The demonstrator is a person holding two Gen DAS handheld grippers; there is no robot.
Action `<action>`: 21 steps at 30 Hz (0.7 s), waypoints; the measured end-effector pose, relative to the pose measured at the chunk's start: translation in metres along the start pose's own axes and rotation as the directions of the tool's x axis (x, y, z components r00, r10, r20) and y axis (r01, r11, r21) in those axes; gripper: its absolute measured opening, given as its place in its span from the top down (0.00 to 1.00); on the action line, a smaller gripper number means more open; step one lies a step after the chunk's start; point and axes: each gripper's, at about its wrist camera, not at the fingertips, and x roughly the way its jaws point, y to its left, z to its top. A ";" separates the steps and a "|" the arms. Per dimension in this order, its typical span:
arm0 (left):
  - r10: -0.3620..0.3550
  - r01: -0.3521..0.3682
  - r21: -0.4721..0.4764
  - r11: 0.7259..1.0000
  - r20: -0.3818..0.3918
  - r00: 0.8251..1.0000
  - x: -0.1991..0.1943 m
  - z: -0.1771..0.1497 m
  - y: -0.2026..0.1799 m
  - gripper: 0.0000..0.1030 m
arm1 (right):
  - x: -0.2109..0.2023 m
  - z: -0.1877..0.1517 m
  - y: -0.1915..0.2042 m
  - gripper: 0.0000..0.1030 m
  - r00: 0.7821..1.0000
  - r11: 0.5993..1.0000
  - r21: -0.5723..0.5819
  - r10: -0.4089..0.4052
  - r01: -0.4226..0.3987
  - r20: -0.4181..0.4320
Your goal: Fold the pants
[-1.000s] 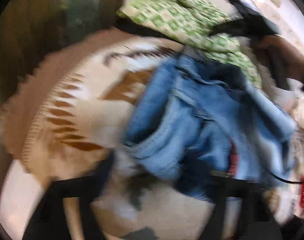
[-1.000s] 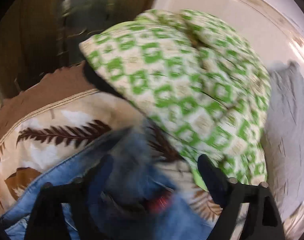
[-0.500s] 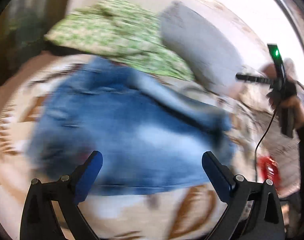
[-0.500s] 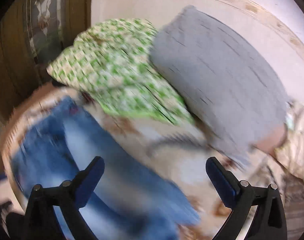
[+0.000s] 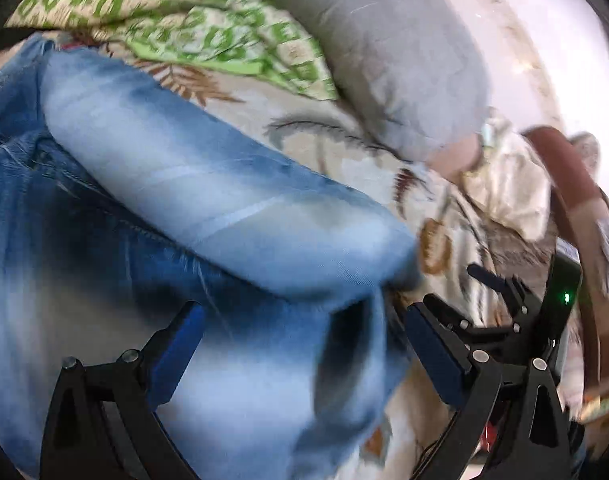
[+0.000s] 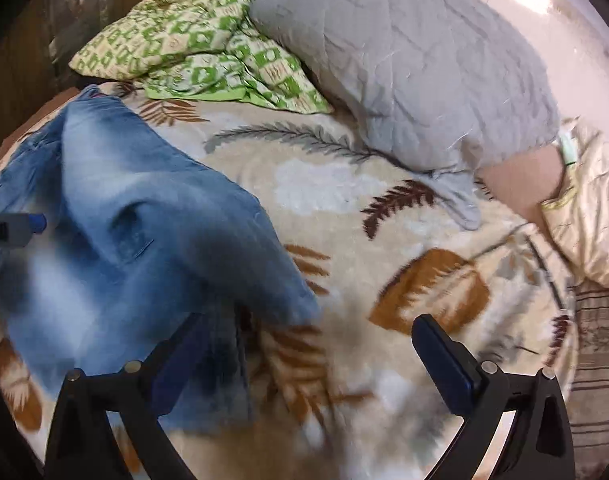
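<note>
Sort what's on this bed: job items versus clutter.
Job: faded blue denim jeans; open left gripper; open right gripper.
Lying about: green-and-cream patterned quilt; grey quilted pillow; leaf-print fleece blanket.

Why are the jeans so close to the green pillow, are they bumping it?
Cannot tell. In the right wrist view the top end of the jeans reaches right up to the green pillow, but no clear gap or overlap shows there.

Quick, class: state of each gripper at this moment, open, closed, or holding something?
Left gripper: open, over the jeans, gripping nothing.
Right gripper: open, above the leaf-print blanket at the jeans' edge, holding nothing.
</note>
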 end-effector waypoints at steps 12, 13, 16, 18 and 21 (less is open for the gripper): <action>-0.187 0.187 -0.112 0.976 0.010 0.982 0.015 0.031 0.001 0.89 | -0.008 0.028 -0.004 0.86 0.994 0.993 -0.028 0.111 -0.110 0.015; -0.230 0.232 -0.114 0.966 0.037 0.973 0.010 0.037 -0.005 0.89 | -0.022 0.038 -0.012 0.86 0.995 0.995 -0.033 0.096 -0.095 0.022; -0.303 0.312 -0.109 0.944 0.087 0.949 0.008 0.053 -0.022 0.88 | -0.056 0.070 -0.037 0.87 0.997 0.999 -0.019 0.047 -0.046 0.059; -0.303 0.313 -0.120 0.942 0.094 0.948 0.021 0.061 -0.028 0.82 | -0.064 0.094 -0.042 0.87 0.997 0.999 -0.030 -0.022 0.024 0.073; -0.182 0.174 -0.152 0.973 -0.041 0.982 0.062 0.067 -0.026 0.29 | -0.037 0.123 -0.041 0.67 0.988 0.988 -0.004 -0.151 0.151 0.016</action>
